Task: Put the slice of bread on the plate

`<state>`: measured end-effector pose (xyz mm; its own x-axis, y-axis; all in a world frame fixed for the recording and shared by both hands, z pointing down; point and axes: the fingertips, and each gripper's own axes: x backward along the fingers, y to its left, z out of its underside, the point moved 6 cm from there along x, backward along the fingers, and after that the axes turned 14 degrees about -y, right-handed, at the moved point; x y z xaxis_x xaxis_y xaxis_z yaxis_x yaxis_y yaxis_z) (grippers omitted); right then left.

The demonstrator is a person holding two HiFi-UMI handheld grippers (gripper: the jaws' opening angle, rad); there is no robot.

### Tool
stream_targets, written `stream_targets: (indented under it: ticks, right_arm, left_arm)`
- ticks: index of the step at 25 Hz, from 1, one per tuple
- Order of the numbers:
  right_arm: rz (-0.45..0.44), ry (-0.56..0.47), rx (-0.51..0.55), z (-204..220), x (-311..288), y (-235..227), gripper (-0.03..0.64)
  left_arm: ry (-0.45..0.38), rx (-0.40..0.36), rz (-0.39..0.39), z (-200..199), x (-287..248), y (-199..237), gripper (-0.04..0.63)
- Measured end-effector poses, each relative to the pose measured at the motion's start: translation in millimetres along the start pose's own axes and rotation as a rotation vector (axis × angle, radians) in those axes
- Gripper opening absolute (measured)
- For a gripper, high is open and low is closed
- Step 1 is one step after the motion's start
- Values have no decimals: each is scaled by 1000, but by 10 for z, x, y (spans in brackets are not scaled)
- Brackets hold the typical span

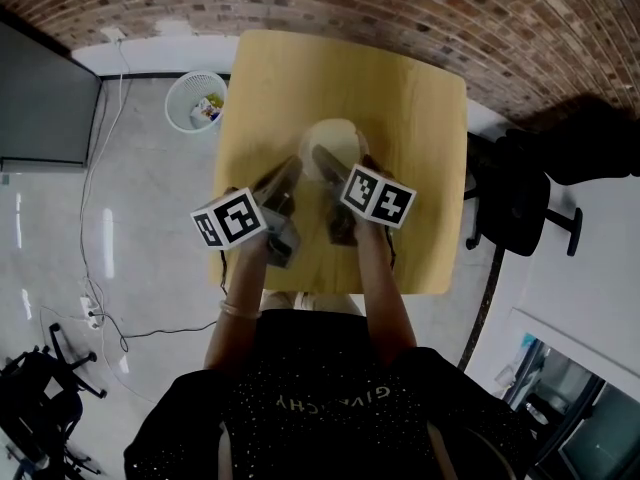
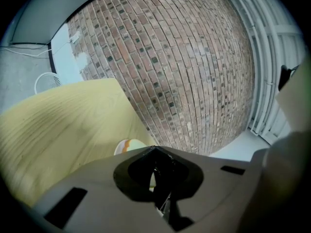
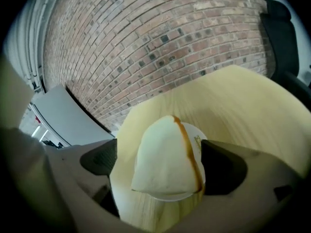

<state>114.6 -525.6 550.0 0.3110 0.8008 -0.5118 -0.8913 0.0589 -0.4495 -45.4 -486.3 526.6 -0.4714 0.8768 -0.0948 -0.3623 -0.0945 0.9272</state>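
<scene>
A white slice of bread (image 3: 163,157) with a brown crust lies on a small white plate (image 3: 167,196) on the pale wooden table (image 1: 400,88). My right gripper (image 3: 163,168) stands open around it, one jaw on each side, neither pad pressing on the slice. In the head view the bread (image 1: 335,138) shows just beyond both grippers. My left gripper (image 1: 290,173) hovers left of the plate with its jaws together and nothing between them. In the left gripper view the bread (image 2: 130,144) peeks out above the jaws.
A white wastebasket (image 1: 195,101) stands on the floor beyond the table's left corner. A black chair (image 1: 520,203) sits at the table's right side. A brick wall (image 2: 184,72) runs behind the table.
</scene>
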Motion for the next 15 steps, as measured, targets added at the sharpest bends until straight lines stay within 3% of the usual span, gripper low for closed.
stream_targets:
  ticks: [2, 5, 10, 11, 12, 14, 15]
  right_arm:
    - [21, -32, 23, -38, 53, -30, 535]
    - [0, -29, -11, -73, 155, -63, 534]
    - [-218, 5, -177, -37, 391, 94, 525]
    - [-248, -7, -223, -36, 452, 132, 477]
    - [-258, -32, -265, -44, 519, 151, 387]
    - [-248, -113, -343, -82, 656, 142, 83]
    - [-255, -151, -387, -100, 718, 137, 34]
  left_arm:
    - [-4, -1, 1, -11, 27, -1, 11]
    - [-8, 0, 4, -19, 66, -17, 11]
    - [-12, -17, 15, 9, 131, -82, 11]
    - [-13, -20, 20, 20, 151, -103, 11]
    - [-14, -23, 24, 33, 173, -126, 11]
    - [-13, -32, 30, 68, 212, -174, 11]
    - [-12, -39, 32, 88, 231, -199, 11]
